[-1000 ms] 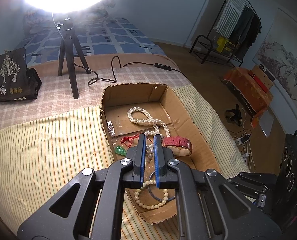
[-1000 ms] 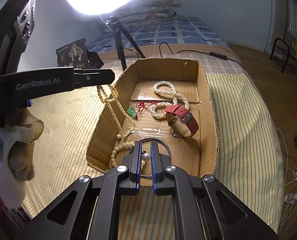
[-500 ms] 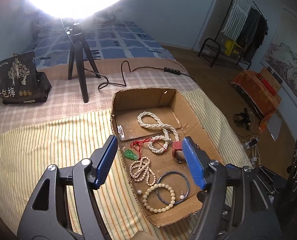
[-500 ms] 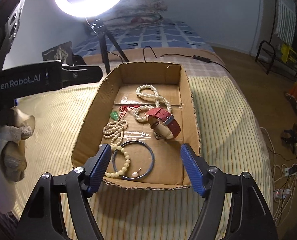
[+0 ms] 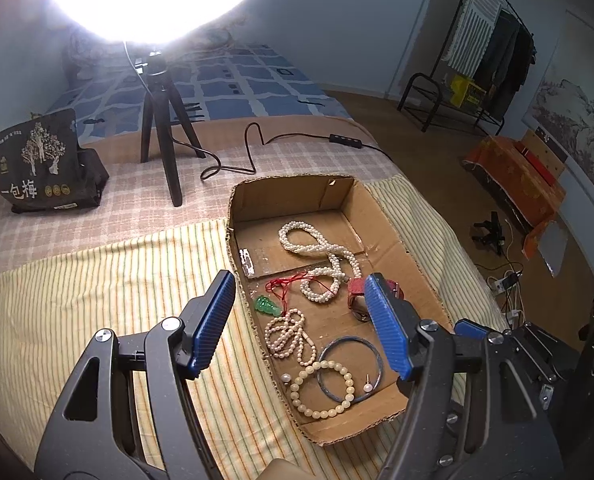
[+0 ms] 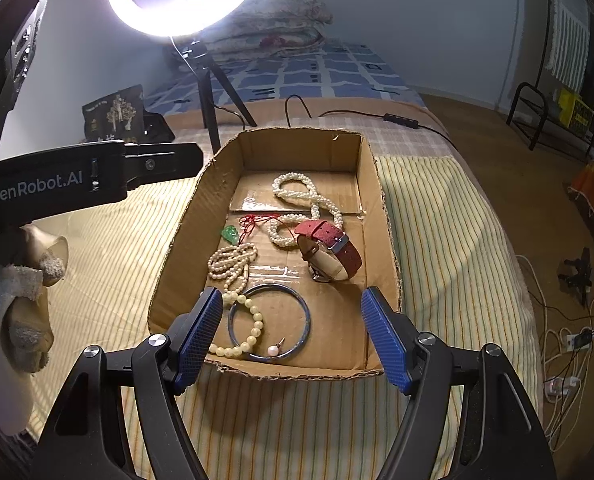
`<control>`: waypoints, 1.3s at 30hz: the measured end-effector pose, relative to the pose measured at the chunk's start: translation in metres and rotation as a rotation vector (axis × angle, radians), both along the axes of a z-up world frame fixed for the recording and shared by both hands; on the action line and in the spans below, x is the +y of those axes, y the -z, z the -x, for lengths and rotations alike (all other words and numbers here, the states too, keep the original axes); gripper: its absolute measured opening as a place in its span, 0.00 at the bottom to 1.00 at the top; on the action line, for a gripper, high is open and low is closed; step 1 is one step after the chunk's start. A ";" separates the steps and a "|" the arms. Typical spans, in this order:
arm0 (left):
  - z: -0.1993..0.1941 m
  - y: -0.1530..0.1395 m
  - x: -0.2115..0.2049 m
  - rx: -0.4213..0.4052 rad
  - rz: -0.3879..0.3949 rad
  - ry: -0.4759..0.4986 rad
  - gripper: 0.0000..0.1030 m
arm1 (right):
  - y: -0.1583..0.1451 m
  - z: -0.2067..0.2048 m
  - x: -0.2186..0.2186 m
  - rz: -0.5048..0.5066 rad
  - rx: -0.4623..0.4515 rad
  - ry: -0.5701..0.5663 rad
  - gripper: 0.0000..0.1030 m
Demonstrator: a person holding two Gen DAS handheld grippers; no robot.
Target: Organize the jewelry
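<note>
An open cardboard box [image 5: 297,196] [image 6: 297,148] lies on the striped cloth. Inside it are a long pearl necklace [image 5: 317,248] [image 6: 297,188], a red-strap watch [image 6: 329,252], a green pendant on red cord [image 5: 267,305] [image 6: 229,234], a small pearl strand [image 5: 287,334] [image 6: 231,260], a cream bead bracelet [image 5: 323,390] [image 6: 249,328], a blue bangle [image 5: 351,372] [image 6: 269,322] and a pearl earring [image 5: 368,387] [image 6: 273,350]. My left gripper [image 5: 299,276] hangs open above the box's left side, holding nothing. Over the near edge, my right gripper [image 6: 291,292] is open and empty too.
A ring light on a black tripod [image 5: 161,136] and its cable stand behind the box. A black bag [image 5: 37,164] sits far left. A gloved hand [image 6: 25,300] holds the left gripper. The bed edge drops to the floor on the right, where cables lie.
Both grippers went from shut to open. The small pearl strand that hung from the left gripper now lies in the box, and the pearl earring that was between the right fingers rests by the bangle.
</note>
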State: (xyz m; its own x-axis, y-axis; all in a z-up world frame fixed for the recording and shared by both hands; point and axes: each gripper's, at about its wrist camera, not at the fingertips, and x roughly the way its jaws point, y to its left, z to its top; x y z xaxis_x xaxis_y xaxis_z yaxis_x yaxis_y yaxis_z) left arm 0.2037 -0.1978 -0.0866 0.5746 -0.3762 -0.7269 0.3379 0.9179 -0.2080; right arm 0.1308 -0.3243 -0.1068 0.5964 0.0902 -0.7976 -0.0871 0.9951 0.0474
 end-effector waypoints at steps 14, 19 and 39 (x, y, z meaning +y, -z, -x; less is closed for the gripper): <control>0.022 -0.026 0.023 -0.081 -0.022 -0.013 0.67 | -0.024 0.014 0.013 0.040 -0.058 0.011 0.69; 0.034 -0.036 0.034 -0.118 -0.037 -0.018 0.72 | -0.034 0.021 0.017 0.082 -0.078 0.032 0.69; 0.101 -0.077 0.086 -0.210 -0.014 -0.061 0.78 | -0.083 0.069 0.034 0.125 -0.246 0.086 0.78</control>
State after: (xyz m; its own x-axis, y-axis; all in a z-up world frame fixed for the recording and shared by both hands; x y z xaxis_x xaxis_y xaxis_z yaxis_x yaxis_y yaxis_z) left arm 0.1030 -0.1121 -0.0098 0.7349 -0.3273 -0.5939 0.3166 0.9401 -0.1263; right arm 0.0622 -0.2901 -0.0238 0.7745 -0.0586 -0.6299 0.0037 0.9961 -0.0882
